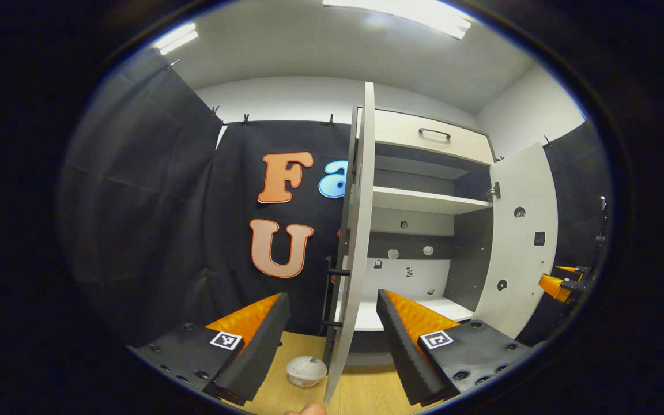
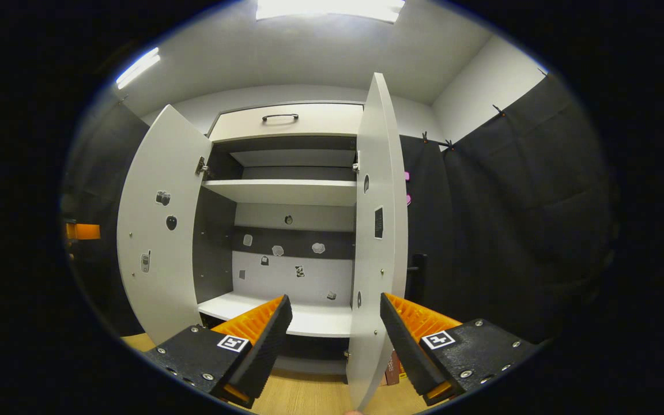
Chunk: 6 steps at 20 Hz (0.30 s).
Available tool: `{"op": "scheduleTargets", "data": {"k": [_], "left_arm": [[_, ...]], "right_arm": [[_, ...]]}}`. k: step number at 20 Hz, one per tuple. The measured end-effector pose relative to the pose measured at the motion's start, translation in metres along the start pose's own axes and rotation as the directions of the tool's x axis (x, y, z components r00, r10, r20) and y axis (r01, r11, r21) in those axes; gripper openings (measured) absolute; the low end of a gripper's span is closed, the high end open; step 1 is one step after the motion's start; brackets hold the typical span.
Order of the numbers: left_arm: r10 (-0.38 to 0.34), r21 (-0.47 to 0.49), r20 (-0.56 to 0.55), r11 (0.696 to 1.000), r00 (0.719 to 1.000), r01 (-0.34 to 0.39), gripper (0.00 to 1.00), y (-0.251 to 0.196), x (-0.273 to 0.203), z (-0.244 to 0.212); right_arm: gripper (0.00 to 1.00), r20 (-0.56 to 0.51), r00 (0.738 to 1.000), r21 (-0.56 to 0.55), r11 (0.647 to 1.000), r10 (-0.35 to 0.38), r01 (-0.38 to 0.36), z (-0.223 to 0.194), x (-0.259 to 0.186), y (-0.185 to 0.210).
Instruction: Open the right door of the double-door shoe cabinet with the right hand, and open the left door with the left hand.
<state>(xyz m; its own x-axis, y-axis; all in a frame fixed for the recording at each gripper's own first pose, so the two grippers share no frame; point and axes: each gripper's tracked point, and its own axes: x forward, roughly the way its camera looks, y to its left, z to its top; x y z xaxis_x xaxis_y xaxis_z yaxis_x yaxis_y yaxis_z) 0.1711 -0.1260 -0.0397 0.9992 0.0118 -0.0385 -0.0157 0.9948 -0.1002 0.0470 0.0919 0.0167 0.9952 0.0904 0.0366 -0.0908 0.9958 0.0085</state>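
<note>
With both doors swung out, the shoe cabinet (image 2: 291, 190) stands upright against the wall, shelves facing us. Left door (image 1: 358, 230) sits edge-on between the left gripper (image 1: 332, 340) jaws, spread apart; right door (image 2: 379, 242) likewise between the right gripper (image 2: 335, 343), also spread.

left claw (image 1: 332, 331) open, right claw (image 2: 335, 334) open

A lidded bowl (image 1: 306, 370) sits on the floor (image 1: 366, 397) (wooden).

White shoe cabinet (image 2: 286, 193), both doors open
</note>
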Motion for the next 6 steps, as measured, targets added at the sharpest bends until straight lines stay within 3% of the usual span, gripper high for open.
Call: {"op": "scheduleTargets", "data": {"k": [6], "left_arm": [[0.021,0.015,-0.002,1.000,1.000,-0.021,0.96,0.0055,0.0004,-0.0012]], "right_arm": [[0.93,-0.009,1.000,-0.003,1.000,0.012,-0.012,-0.0046,0.0063,0.0055]]}}
